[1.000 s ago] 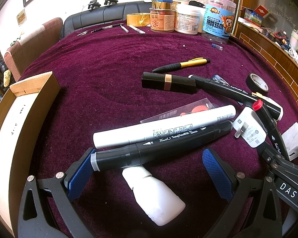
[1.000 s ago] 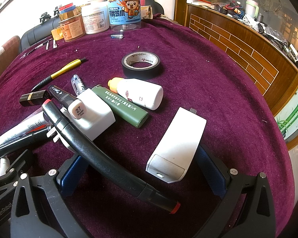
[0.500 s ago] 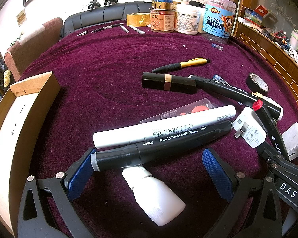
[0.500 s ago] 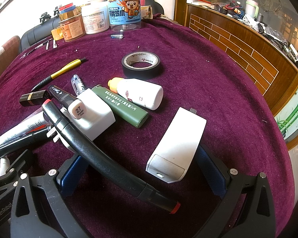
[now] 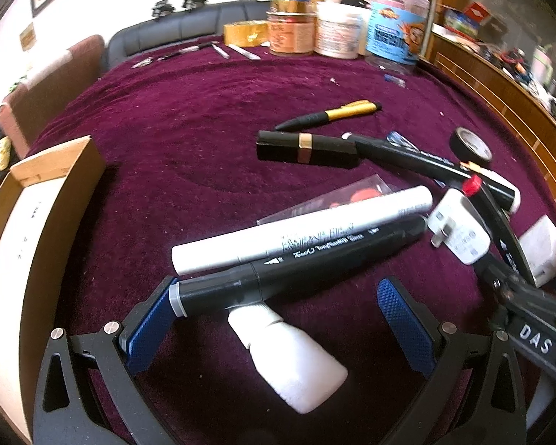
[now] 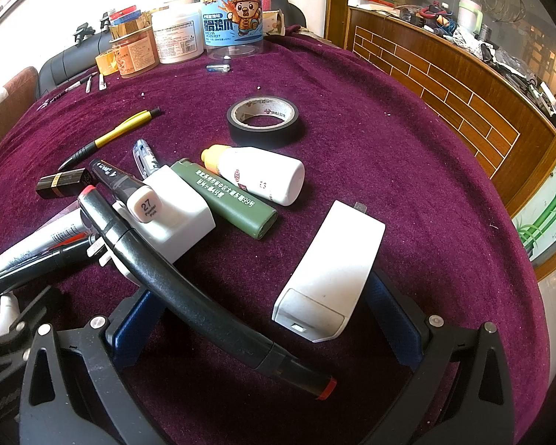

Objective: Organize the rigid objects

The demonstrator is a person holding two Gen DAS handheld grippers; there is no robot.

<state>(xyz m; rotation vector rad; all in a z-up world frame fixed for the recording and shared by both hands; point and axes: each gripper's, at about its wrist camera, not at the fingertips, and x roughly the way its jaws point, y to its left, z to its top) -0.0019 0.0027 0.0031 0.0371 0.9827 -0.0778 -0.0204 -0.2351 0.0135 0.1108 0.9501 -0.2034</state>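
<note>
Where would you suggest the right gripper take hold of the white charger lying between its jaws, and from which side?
Grip the white charger across its two long flat sides, mid-body, coming straight forward; it lies lengthwise between the open jaws of the right gripper.

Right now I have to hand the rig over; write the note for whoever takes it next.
Left tongs: open, low over the cloth, straddling a black marker and a white bottle; holding nothing.
Right tongs: open, with a red-tipped black marker and a white charger between the pads; holding nothing.
Box sits to the left of the left tongs; nothing shows in the part in view.
Everything is loose on the cloth: white marker, lipstick, yellow pen, tape roll, green lighter.
Done: nothing visibly sorted. Left: all of it.
</note>
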